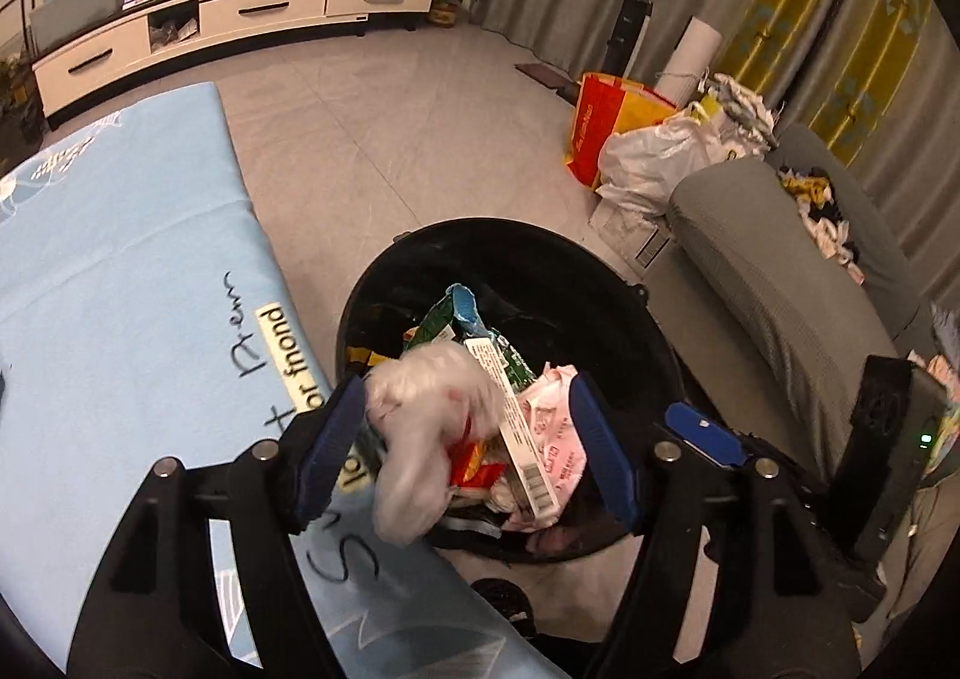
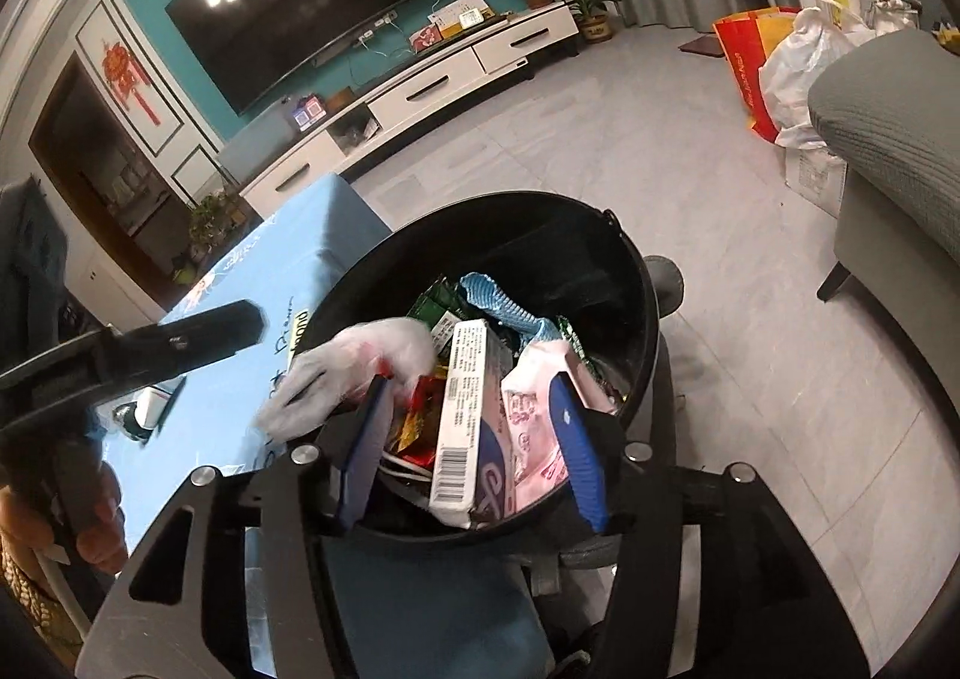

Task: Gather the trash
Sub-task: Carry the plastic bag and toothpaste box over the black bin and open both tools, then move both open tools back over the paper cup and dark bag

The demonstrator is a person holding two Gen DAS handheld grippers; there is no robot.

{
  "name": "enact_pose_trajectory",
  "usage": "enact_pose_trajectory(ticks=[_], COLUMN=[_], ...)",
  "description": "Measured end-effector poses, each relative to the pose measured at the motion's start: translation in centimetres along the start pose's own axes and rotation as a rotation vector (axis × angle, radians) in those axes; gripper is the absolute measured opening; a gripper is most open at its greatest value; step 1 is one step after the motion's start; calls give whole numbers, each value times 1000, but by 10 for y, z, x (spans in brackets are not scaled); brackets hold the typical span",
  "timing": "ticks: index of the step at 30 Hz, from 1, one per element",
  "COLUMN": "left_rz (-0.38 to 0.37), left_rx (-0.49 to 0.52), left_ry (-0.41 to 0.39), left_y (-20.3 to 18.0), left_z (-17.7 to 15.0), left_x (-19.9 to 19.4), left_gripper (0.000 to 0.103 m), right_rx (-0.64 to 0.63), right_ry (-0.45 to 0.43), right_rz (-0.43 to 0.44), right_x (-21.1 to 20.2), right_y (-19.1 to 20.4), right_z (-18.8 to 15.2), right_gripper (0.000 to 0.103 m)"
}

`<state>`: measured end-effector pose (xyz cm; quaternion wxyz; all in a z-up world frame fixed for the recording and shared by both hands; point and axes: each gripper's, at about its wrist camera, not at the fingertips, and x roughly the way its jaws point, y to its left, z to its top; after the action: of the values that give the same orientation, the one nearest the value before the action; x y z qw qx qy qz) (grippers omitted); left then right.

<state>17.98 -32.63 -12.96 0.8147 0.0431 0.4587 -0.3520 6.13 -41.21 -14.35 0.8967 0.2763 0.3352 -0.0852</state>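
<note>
A black round trash bin (image 1: 420,253) (image 2: 540,223) stands on the floor beside the table, holding wrappers, a white box (image 2: 459,427) and a pink packet (image 2: 534,427). A blurred white crumpled plastic bag (image 1: 420,427) (image 2: 354,373) hangs over the bin's near left rim, between the fingers of my left gripper (image 1: 468,451), touching neither. My left gripper is open above the bin. My right gripper (image 2: 474,445) is open and empty above the bin too.
A table with a light blue cloth (image 1: 120,289) (image 2: 252,331) lies left of the bin. A grey sofa (image 1: 780,289) and bags (image 1: 648,150) are at the right. A white TV cabinet (image 1: 228,18) stands at the far wall.
</note>
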Motion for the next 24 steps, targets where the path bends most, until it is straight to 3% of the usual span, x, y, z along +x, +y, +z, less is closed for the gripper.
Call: enact_pose_trajectory(ticks=[6, 19, 24], left_rz=[-28, 88, 150], left_rx=[-30, -215, -315], left_ry=[-54, -96, -158], left_y=[15, 90, 129], left_z=[-25, -117, -147], left_x=[-47, -138, -177], left_gripper=[89, 93, 93], right_rx=[-6, -146, -223], right_ry=[13, 81, 114], right_rz=[31, 106, 134], right_x=[-10, -21, -22], right_y=[16, 98, 136], right_z=[-6, -25, -38], right_gripper=[59, 62, 62])
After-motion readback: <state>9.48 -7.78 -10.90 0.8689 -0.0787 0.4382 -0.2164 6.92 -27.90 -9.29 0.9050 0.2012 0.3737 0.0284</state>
